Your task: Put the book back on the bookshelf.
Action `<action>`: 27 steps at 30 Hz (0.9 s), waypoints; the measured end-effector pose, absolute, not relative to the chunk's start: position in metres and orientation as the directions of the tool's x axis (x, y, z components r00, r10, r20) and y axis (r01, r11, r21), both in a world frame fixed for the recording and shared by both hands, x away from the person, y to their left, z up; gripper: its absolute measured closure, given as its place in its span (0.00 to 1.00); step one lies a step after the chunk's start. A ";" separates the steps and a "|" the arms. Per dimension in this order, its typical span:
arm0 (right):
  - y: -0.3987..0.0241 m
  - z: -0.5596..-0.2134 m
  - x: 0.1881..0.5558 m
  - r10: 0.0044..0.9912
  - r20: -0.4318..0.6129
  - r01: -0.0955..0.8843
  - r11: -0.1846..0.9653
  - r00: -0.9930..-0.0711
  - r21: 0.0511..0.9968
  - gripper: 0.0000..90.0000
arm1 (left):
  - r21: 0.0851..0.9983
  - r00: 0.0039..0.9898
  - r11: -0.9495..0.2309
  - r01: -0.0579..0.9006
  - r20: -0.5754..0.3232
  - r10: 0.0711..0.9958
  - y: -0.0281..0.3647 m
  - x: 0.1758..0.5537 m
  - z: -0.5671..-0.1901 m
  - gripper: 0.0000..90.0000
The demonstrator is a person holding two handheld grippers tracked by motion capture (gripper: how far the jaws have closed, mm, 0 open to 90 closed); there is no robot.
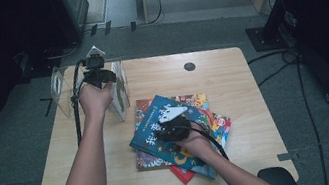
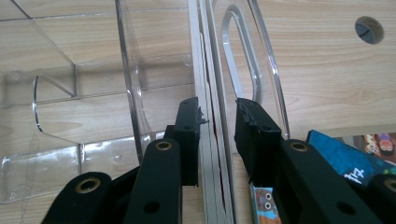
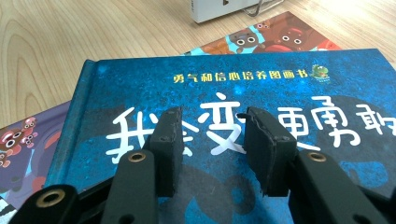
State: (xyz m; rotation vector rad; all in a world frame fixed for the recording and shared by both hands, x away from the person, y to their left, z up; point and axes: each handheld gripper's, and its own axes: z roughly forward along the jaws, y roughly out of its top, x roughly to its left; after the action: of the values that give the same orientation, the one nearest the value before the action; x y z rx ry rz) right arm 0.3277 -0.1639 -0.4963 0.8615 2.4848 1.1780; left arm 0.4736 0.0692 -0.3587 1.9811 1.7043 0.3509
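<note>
Thin flat books [image 2: 212,140] stand upright in a clear acrylic rack [image 1: 61,87] at ten o'clock on the tabletop [image 1: 231,81], spines vertical. The left tool [image 2: 217,123] straddles them, jaws slack; the right tool [image 3: 212,144] gapes half-wide over a glossy blue hardcover [image 3: 280,84].

Blue book [image 3: 261,93] reads "我变", "勇气和信心培养图画书".

Lighting is uneven in the high view: the table [image 1: 231,81] is moderately lit from above, while the surrounding floor and both upper corners fall into near black. The picture is soft and grainy, and small detail is lost. In the left gripper view, bright glare streaks are noted on the clear plastic holder [image 2: 140,74]; the wood is evenly lit. In the right gripper view, the blue book [image 3: 289,79] is rendered sharply, with the near black parts slightly soft.
</note>
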 end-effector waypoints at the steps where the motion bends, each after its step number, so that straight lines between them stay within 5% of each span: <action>1: -0.164 -0.496 0.328 0.612 0.019 0.402 0.496 -0.791 0.770 0.64 | 0.522 0.190 -0.095 0.848 -0.130 0.973 0.070 0.472 -0.357 0.78; 27: -0.166 -0.496 0.329 0.609 0.030 0.407 0.492 -0.793 0.770 0.65 | 0.527 0.275 -0.143 0.838 -0.181 0.944 0.088 0.433 -0.356 0.68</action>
State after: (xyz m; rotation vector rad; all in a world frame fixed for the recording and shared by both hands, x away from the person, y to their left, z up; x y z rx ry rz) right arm 0.3289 -0.1663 -0.4960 0.8662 2.4920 1.1877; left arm 0.4328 0.0877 -0.3564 2.0163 1.5974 0.2599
